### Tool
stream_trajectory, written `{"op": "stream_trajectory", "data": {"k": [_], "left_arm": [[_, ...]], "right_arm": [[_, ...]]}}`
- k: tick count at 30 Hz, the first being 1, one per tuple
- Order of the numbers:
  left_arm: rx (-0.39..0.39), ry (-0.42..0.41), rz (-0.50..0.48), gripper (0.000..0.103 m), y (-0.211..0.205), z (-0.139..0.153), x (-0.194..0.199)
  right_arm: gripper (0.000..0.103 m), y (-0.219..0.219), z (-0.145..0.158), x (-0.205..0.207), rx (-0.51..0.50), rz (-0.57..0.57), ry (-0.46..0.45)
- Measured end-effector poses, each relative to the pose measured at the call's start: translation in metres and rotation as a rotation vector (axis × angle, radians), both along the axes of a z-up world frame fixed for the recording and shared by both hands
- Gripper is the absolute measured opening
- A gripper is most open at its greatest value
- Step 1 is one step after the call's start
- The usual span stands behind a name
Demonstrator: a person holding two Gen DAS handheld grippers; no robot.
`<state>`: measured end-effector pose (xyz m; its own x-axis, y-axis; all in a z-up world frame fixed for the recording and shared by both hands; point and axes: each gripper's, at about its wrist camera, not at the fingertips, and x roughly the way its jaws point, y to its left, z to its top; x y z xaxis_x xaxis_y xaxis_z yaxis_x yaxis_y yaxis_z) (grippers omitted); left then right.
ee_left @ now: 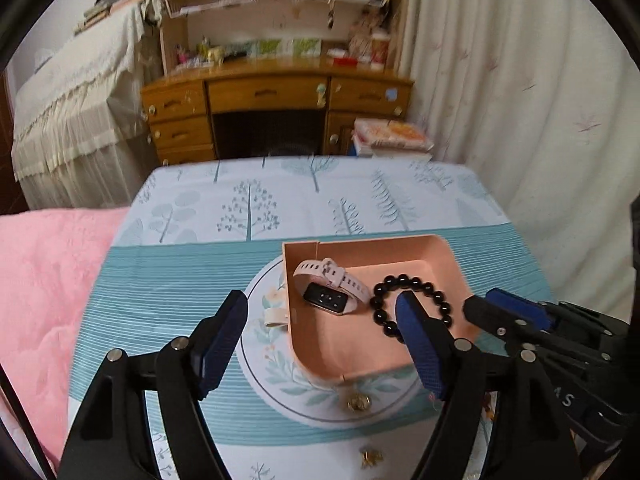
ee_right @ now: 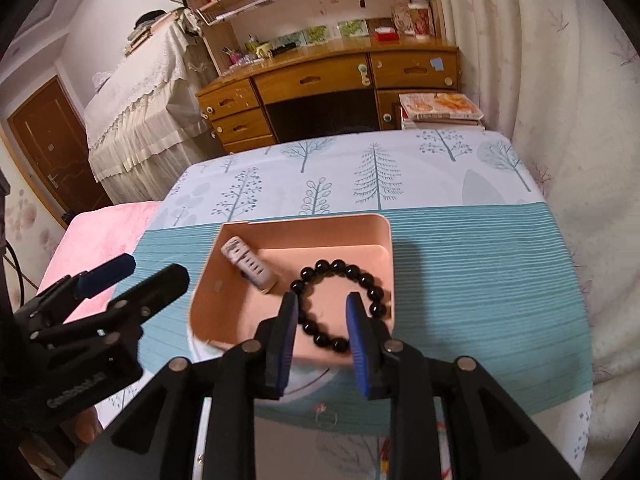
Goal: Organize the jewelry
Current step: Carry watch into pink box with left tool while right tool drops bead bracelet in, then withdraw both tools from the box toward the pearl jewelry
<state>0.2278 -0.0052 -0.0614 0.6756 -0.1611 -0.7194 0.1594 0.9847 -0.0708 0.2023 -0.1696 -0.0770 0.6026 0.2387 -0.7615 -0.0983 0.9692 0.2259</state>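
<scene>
A pink tray (ee_left: pixel 452 268) (ee_right: pixel 224 304) sits on a round floral plate (ee_left: pixel 260 364) on the table. In it lie a pink-strapped smartwatch (ee_left: pixel 332 290) (ee_right: pixel 250 264) and a black bead bracelet (ee_left: pixel 412 306) (ee_right: pixel 340 304). My left gripper (ee_left: pixel 324 320) is open and empty, spanning the tray's left side. My right gripper (ee_right: pixel 322 304) is open over the bracelet, its fingers apart from the beads; it also shows in the left wrist view (ee_left: pixel 508 304). A gold earring (ee_left: pixel 359 402) lies on the plate, another (ee_left: pixel 370 457) on the cloth. A small cream ring-like piece (ee_left: pixel 276 316) lies beside the tray.
The table has a tree-print and teal-striped cloth (ee_left: pixel 180 280) (ee_right: pixel 480 260). A pink blanket (ee_left: pixel 44 288) lies to the left. A wooden desk (ee_left: pixel 276 108) with a bookshelf stands behind, a curtain (ee_left: pixel 520 100) to the right, and stacked books (ee_right: pixel 440 110) beyond the table's far edge.
</scene>
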Motion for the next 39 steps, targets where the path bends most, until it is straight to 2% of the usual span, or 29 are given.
{"op": "stream_trajectory", "data": {"k": [4, 7, 10, 15, 18, 24, 28, 36, 39], "left_arm": [[-0.029, -0.052, 0.009, 0.075, 0.011, 0.012, -0.032], [-0.066, -0.032, 0.01, 0.075, 0.022, 0.013, -0.047], [-0.043, 0.014, 0.004, 0.075, 0.027, 0.011, -0.062], [-0.054, 0.069, 0.042, 0.075, 0.037, 0.007, -0.086], [-0.072, 0.064, 0.063, 0.077, 0.045, 0.008, -0.1], [-0.047, 0.039, 0.073, 0.079, 0.046, 0.011, -0.124], [-0.011, 0.049, 0.104, 0.079, 0.05, 0.008, -0.137], [-0.004, 0.068, 0.101, 0.079, 0.063, -0.005, -0.156], [-0.013, 0.093, 0.093, 0.079, 0.067, -0.014, -0.161]], "right_arm": [[0.027, -0.001, 0.012, -0.024, 0.033, -0.001, -0.022], [0.027, -0.002, 0.02, -0.041, 0.044, -0.005, -0.044], [0.027, -0.003, 0.028, -0.06, 0.049, -0.016, -0.069], [0.027, -0.001, 0.034, -0.086, 0.053, -0.015, -0.088], [0.027, 0.0, 0.037, -0.1, 0.034, -0.015, -0.104], [0.027, 0.0, 0.036, -0.121, 0.017, -0.005, -0.111], [0.027, 0.0, 0.037, -0.132, 0.012, 0.0, -0.117], [0.027, -0.002, 0.03, -0.152, -0.019, 0.014, -0.102], [0.034, -0.005, 0.021, -0.156, -0.034, 0.022, -0.079]]}}
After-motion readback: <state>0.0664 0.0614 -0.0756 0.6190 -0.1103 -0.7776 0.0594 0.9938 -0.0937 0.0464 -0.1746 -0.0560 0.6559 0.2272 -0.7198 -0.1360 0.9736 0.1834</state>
